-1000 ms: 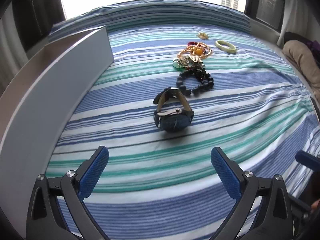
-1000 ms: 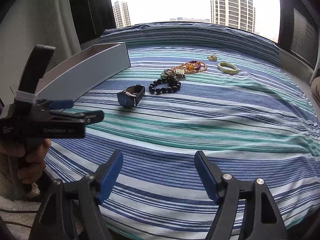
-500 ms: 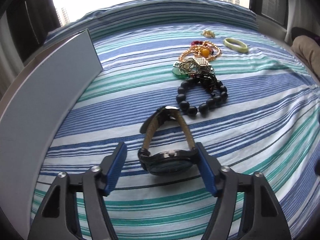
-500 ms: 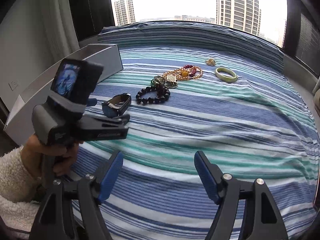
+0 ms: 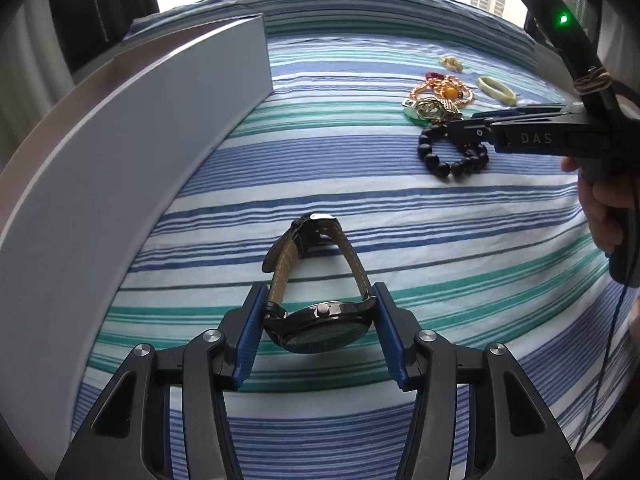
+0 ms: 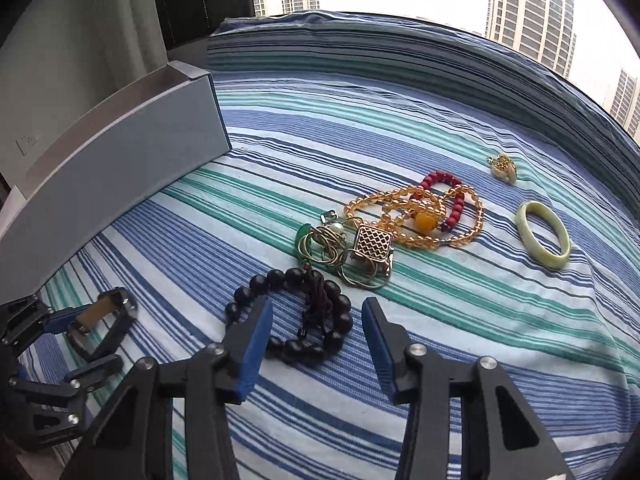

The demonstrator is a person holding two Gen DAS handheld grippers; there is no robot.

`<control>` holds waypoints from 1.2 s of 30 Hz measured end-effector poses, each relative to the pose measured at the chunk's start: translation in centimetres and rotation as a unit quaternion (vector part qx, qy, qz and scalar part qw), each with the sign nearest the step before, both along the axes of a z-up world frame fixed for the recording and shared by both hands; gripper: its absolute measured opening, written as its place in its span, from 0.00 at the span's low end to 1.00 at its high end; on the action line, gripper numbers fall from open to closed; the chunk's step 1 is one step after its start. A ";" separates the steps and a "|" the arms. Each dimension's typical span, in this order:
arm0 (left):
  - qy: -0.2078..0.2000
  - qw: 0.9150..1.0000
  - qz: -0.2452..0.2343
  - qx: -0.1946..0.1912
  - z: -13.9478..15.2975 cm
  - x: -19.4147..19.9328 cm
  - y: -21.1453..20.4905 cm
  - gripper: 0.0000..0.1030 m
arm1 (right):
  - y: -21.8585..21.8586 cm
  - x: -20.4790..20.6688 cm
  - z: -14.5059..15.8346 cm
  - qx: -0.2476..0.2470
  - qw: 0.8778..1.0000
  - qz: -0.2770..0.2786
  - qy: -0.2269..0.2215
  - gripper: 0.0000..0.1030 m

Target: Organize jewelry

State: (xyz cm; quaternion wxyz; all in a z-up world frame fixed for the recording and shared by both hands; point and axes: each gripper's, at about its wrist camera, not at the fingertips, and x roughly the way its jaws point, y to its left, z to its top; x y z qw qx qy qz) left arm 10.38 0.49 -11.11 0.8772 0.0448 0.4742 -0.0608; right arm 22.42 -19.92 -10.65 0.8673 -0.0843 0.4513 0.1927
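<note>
**A:** Left wrist view had the left gripper (image 5: 319, 330) closing, its blue pads touching both sides of the black round-cased wristwatch with the tan-lined leather strap (image 5: 320, 300), which lay on the blue-and-green striped bedsheet (image 5: 460, 240). Good grip?

**B:** I judged it fair. Squeeze on the case, not the strap loop, and lift straight so it doesn't tip.

**A:** And the right gripper (image 6: 316, 344)?

**B:** Closing too, half spread around the black round-bead bracelet with the dark tassel (image 6: 292, 312), pads not visibly pressing yet. Centre it over the beads. The grey oblong box (image 6: 120, 172) stood beside, probably the destination.
</note>
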 end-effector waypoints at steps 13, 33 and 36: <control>0.011 1.000 0.013 -0.024 -0.3 -0.9 2.0 0.52 | -1.8 -1.8 6.2 0.068 0.997 -0.008 -0.032 0.08; 0.018 0.999 -0.022 -0.028 0.8 -5.5 4.3 0.90 | -7.4 -18.8 2.2 0.048 0.995 -0.082 0.034 0.40; 0.029 0.999 -0.012 -0.032 0.4 -6.2 5.5 0.90 | -8.2 -20.8 1.8 0.044 0.994 -0.097 0.040 0.41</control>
